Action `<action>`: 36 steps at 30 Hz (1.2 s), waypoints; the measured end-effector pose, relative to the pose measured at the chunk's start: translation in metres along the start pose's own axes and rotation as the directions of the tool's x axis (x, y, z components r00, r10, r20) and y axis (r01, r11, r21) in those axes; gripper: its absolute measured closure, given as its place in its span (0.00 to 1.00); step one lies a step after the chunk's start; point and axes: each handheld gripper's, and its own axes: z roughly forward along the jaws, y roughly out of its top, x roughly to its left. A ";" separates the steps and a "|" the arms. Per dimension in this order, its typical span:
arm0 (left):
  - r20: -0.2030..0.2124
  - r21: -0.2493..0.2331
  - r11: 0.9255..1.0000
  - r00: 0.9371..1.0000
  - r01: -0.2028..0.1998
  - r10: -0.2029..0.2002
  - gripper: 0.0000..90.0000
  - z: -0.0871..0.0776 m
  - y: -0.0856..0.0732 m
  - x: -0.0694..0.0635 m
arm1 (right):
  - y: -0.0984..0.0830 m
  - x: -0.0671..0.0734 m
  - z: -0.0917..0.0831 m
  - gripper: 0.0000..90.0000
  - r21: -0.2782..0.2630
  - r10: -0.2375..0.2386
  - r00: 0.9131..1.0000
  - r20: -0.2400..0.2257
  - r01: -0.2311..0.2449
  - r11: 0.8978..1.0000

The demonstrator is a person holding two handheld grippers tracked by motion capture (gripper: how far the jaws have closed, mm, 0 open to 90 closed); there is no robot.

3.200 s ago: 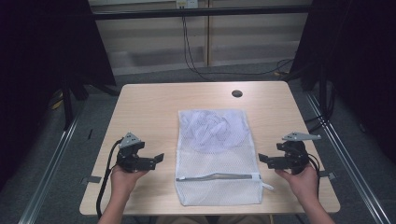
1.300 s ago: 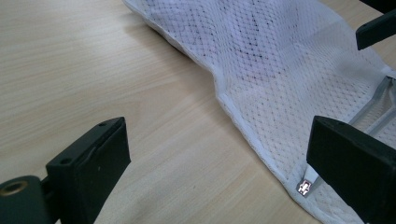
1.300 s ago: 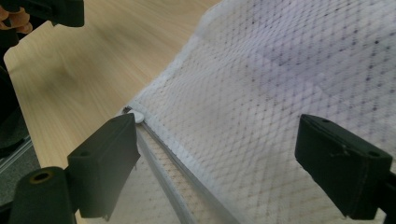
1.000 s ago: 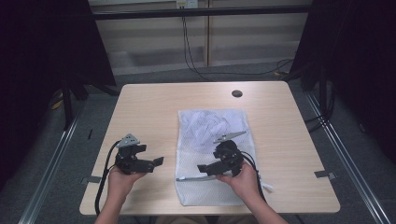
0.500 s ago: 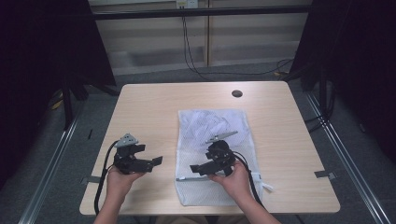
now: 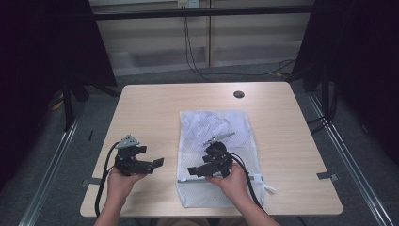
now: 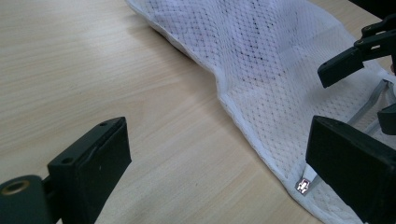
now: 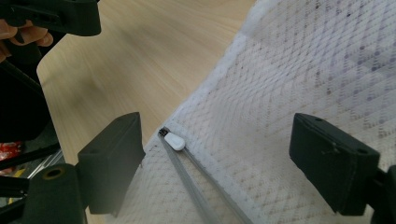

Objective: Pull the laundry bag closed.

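A white mesh laundry bag [image 6: 221, 127] lies flat on the wooden table [image 6: 150, 113], with white cloth bunched inside its far half. A grey zipper [image 6: 188, 180] runs across its near end. My right gripper [image 6: 195, 170] hovers open over the zipper's left end. In the right gripper view the white zipper pull [image 8: 174, 141] sits at the bag's edge between my open right gripper [image 8: 222, 158] jaws, nearer the left one. My left gripper [image 6: 155, 165] is open over bare wood left of the bag. In its own view the left gripper [image 7: 219, 168] faces the bag's edge [image 7: 275, 60].
A dark round grommet [image 6: 238, 94] is set in the table's far side. Bare wood lies left and right of the bag. The near table edge is just behind both hands. Metal rails [image 6: 56, 160] flank the table on the floor.
My right gripper has travelled from the table's right side leftward across the bag to the zipper's left end. The left gripper has stayed almost still.
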 end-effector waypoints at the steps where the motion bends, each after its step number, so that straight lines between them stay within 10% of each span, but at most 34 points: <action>1: 0.000 0.000 1.000 1.000 0.000 0.000 0.07 0.000 0.000 0.000 | 0.000 0.000 0.002 0.21 -0.002 0.005 1.000 -0.009 -0.005 1.000; 36: -0.001 0.009 1.000 1.000 0.004 -0.004 0.08 0.000 0.000 0.002 | 0.000 0.007 0.022 0.40 0.060 0.094 0.986 -0.139 -0.087 0.994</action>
